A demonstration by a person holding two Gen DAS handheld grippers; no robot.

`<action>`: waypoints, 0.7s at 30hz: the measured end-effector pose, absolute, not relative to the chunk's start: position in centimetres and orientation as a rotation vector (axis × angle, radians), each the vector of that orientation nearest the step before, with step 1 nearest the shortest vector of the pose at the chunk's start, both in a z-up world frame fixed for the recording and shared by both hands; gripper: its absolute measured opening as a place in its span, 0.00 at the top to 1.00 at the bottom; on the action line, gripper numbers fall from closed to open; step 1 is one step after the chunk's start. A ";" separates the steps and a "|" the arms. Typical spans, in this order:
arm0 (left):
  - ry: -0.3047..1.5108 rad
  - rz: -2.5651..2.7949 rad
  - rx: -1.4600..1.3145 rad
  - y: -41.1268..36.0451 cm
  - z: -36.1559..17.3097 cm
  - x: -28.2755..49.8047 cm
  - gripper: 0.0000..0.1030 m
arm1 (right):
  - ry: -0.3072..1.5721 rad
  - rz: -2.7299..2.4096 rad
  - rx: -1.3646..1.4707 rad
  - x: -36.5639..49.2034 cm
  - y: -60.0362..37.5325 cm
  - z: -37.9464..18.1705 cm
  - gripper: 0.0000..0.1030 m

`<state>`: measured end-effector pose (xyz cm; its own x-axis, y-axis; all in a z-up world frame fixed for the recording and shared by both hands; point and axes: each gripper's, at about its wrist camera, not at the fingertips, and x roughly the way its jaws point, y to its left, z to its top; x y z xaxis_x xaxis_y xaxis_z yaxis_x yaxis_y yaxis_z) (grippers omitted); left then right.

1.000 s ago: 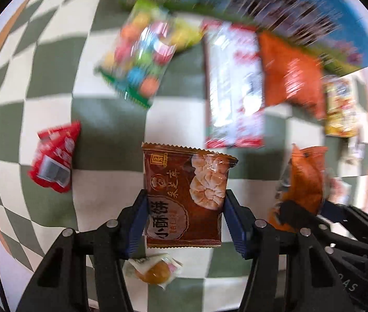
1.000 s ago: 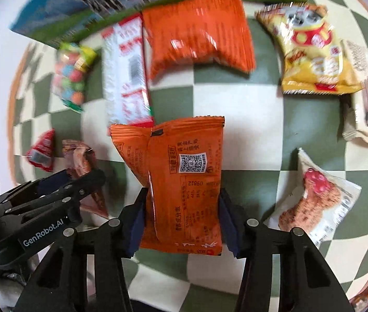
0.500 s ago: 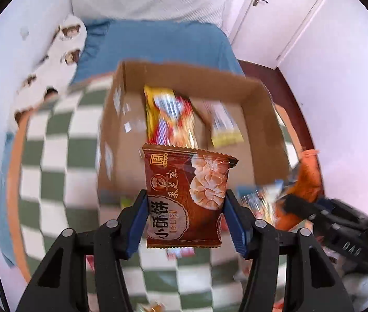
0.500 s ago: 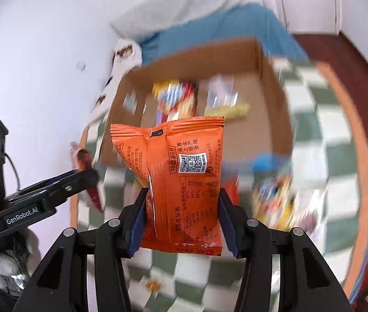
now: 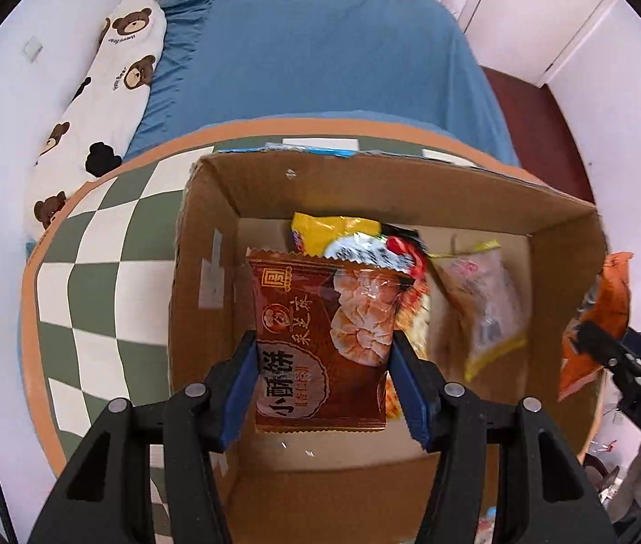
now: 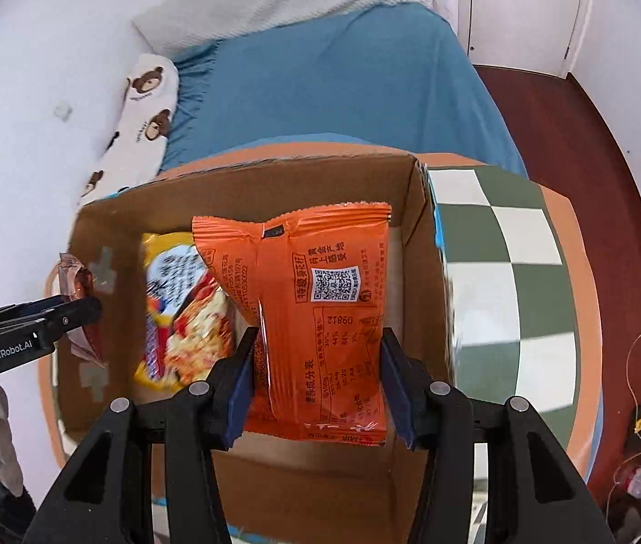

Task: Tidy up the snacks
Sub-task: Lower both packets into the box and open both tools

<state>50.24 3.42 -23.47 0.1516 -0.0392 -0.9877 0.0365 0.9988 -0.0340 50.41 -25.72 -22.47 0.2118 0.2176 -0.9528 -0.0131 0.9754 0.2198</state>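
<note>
While your left gripper [image 5: 325, 362] clamps the brown packet [image 5: 320, 340] and your right gripper [image 6: 318, 371] the orange packet [image 6: 320, 317] (long axes upright), the box [image 5: 202, 272] sits directly below both.

A brown biscuit packet [image 5: 320, 340], printed with pale round pastries, hangs upright over the open cardboard box [image 5: 560, 222], pinched at its lower sides. Beside it, an orange snack packet [image 6: 320, 317] with a QR code on its back hangs upright over the same box, also gripped low. Inside the box lie a yellow snack bag [image 5: 347, 235] and a clear yellow-edged packet [image 5: 483, 299].
</note>
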 end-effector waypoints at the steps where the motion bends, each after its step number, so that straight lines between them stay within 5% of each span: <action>1: 1.422 -0.047 0.007 3.5 -23.9 50.7 0.48 | 1.354 0.158 0.179 50.7 -25.8 -22.9 0.49; 9: 1.458 -0.030 -0.017 4.5 -25.9 52.9 0.45 | 1.400 0.129 0.164 53.0 -25.6 -25.3 0.42; 10: 1.450 -0.038 -0.012 4.5 -25.9 53.1 0.42 | 1.399 0.112 0.154 53.3 -25.6 -25.7 0.28; 12: 1.430 -0.040 0.008 4.3 -25.8 53.2 0.16 | 1.408 0.116 0.163 53.6 -25.6 -26.4 0.27; 21: 1.400 -0.050 -0.043 4.1 -25.2 52.4 0.13 | 1.401 0.128 0.114 53.1 -24.3 -26.3 0.08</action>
